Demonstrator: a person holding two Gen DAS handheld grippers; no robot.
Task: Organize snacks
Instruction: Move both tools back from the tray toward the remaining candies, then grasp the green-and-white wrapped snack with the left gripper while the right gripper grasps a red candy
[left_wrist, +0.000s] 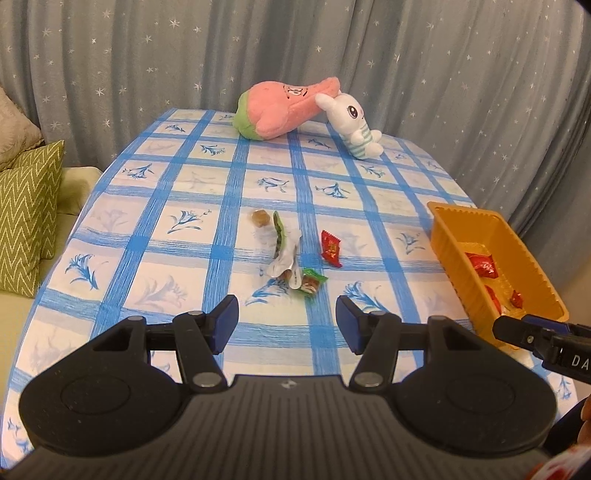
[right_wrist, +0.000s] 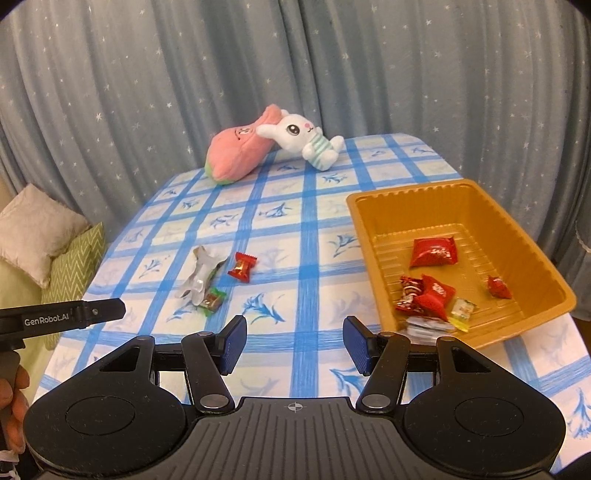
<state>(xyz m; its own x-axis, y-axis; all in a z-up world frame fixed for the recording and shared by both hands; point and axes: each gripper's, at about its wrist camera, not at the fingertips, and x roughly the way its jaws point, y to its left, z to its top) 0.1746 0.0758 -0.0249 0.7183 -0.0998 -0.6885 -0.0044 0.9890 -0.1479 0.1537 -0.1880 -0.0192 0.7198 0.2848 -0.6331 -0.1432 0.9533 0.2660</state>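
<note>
Loose snacks lie mid-table: a red candy (left_wrist: 331, 248) (right_wrist: 242, 266), a green-wrapped candy (left_wrist: 312, 283) (right_wrist: 213, 300), a silver and green wrapper (left_wrist: 283, 254) (right_wrist: 201, 275) and a small brown sweet (left_wrist: 260, 218). An orange tray (left_wrist: 480, 218) (right_wrist: 373, 221) at the right holds several red packets (right_wrist: 434, 252) and a yellow one (right_wrist: 462, 310). My left gripper (left_wrist: 288, 319) is open and empty just before the green candy. My right gripper (right_wrist: 294, 341) is open and empty, left of the tray's near corner.
A pink plush (left_wrist: 280, 109) (right_wrist: 236, 155) and a white bunny plush (left_wrist: 351, 123) (right_wrist: 306, 142) lie at the table's far end. The blue checked tablecloth (left_wrist: 184, 258) covers the table. Green and beige cushions (left_wrist: 26, 206) sit left on a sofa. Curtains hang behind.
</note>
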